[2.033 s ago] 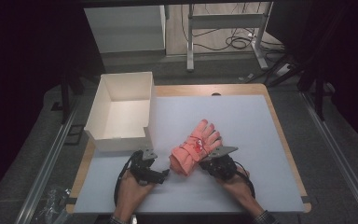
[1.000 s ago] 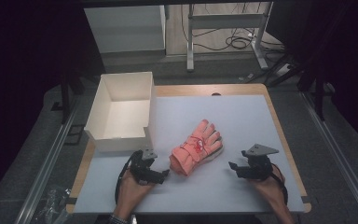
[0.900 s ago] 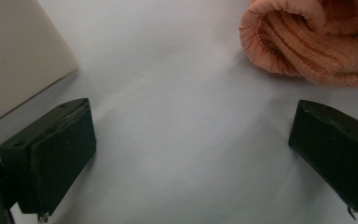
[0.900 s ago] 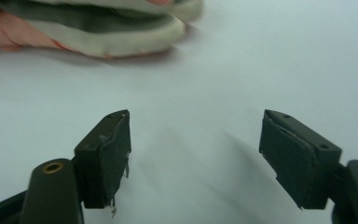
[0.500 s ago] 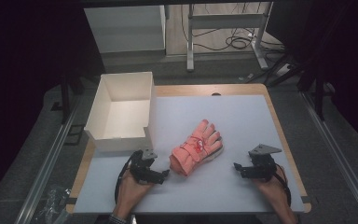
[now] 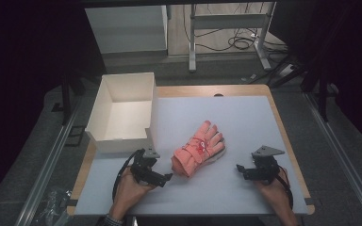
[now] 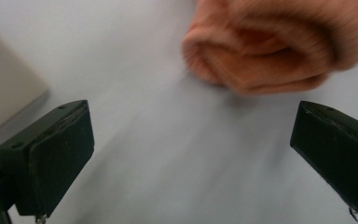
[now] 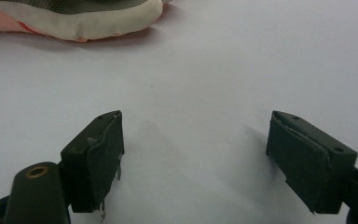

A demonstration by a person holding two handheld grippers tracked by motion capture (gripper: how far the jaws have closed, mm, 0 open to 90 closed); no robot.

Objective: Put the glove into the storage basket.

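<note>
A pair of pink knitted gloves lies near the middle of the pale worktop, fingers pointing to the far right and the cuff end toward the near left. The left claw rests low on the worktop at the near left, just beside the cuff end of the gloves, with its jaws spread wide and nothing between them. In the left gripper view the rolled cuff of the gloves sits ahead of the left claw, apart from both jaws, and looks a little blurred. The right claw sits at the near right, apart from the gloves, its jaws pointing left toward them and likewise wide apart and empty. In the right gripper view the right claw has bare worktop between its jaws, and the edge of the gloves lies farther off at the upper left, showing a cream rim and a grey patch. An open white box stands at the far left of the worktop, just beyond the left claw.
</note>
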